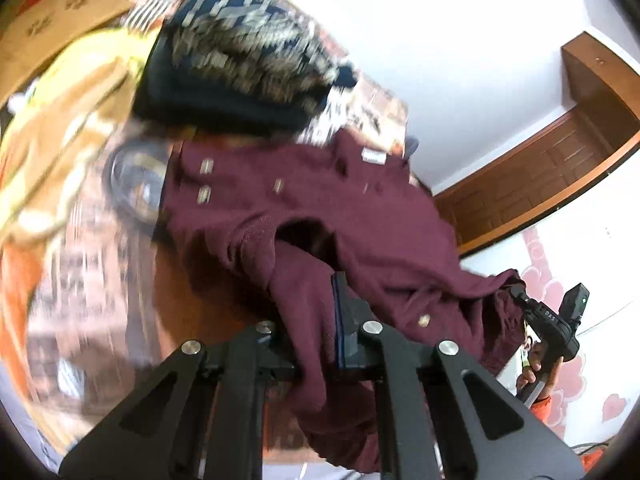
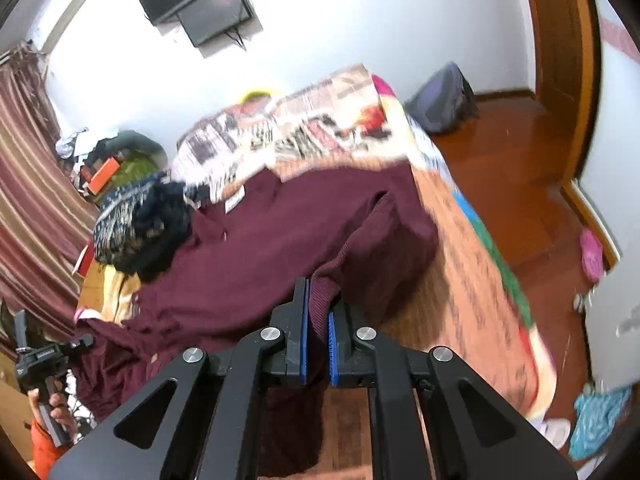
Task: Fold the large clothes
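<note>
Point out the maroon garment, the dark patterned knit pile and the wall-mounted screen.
maroon garment (image 2: 288,224): right wrist view, on its flat middle panel.
dark patterned knit pile (image 1: 248,52): left wrist view, on its patterned top.
wall-mounted screen (image 2: 216,16): right wrist view, on the dark panel.

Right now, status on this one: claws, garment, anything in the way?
Both claws, left and right, shut on maroon cardigan. Dark patterned knit pile overlaps its far edge.

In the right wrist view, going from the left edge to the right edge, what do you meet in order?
Striped curtain → left gripper in a hand → dark patterned knit → maroon garment, pinched by the right gripper → grey backpack → pink item on the floor.
</note>
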Action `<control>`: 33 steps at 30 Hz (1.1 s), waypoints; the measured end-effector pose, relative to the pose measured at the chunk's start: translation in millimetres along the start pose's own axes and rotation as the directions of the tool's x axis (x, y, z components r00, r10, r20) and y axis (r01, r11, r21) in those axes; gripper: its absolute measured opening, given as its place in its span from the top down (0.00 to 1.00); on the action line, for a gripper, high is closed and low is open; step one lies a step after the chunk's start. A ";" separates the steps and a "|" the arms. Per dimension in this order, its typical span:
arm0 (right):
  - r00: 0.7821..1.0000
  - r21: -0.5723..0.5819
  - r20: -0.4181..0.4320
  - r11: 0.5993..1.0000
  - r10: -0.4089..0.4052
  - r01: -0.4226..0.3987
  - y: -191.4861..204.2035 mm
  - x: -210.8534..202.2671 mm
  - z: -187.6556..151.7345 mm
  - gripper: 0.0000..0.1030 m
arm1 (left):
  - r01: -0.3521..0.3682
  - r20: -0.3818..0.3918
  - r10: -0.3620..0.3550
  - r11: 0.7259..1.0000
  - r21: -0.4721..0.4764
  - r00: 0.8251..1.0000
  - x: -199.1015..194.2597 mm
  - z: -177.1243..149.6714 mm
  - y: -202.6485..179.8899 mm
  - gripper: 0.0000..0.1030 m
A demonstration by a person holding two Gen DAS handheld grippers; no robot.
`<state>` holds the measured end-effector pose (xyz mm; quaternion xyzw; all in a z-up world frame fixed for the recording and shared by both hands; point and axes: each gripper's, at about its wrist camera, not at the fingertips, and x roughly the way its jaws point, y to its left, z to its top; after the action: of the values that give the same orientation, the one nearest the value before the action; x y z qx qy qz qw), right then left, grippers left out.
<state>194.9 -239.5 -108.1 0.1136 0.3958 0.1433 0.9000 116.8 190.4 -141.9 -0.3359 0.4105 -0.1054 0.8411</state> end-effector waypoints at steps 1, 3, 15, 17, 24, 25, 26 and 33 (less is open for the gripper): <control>1.000 -0.018 0.020 1.000 -0.009 0.010 1.8 3.6 11.0 0.94 | 0.011 0.012 -0.011 1.000 0.004 1.000 -0.2 8.5 -1.1 0.90; 0.999 -0.019 0.033 1.000 -0.010 0.010 1.7 11.7 27.3 0.94 | 0.011 0.038 -0.012 1.000 0.019 0.999 0.3 24.3 -2.5 0.90; 0.996 0.026 0.023 0.996 -0.084 0.083 -15.4 99.6 99.4 0.94 | -0.097 0.104 0.098 0.995 -0.011 0.990 69.0 117.3 14.2 0.90; 0.996 0.037 -0.009 0.995 -0.091 0.091 -22.4 118.8 102.6 0.94 | -0.138 0.063 0.140 0.990 -0.024 0.988 92.3 121.7 24.4 0.89; 0.987 0.076 -0.112 0.990 -0.112 0.121 -40.6 171.1 98.4 0.93 | -0.199 -0.047 0.195 0.976 -0.092 0.980 140.7 117.0 57.7 0.86; 0.987 0.077 -0.116 0.989 -0.113 0.122 -41.8 173.9 97.7 0.93 | -0.207 -0.053 0.203 0.975 -0.083 0.978 142.1 116.1 57.2 0.85; 0.986 0.077 -0.119 0.989 -0.113 0.123 -42.9 175.6 97.2 0.93 | -0.217 -0.057 0.214 0.974 -0.069 0.975 142.6 116.1 55.3 0.84; 0.985 0.031 -0.125 0.992 -0.118 0.123 -34.6 166.7 101.6 0.88 | -0.274 -0.052 0.278 0.958 0.083 0.959 126.6 118.8 17.7 0.74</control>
<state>384.0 -223.0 -165.3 0.0979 0.4595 0.0875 0.8784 286.7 203.3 -180.0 -0.2402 0.4754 -0.0127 0.8462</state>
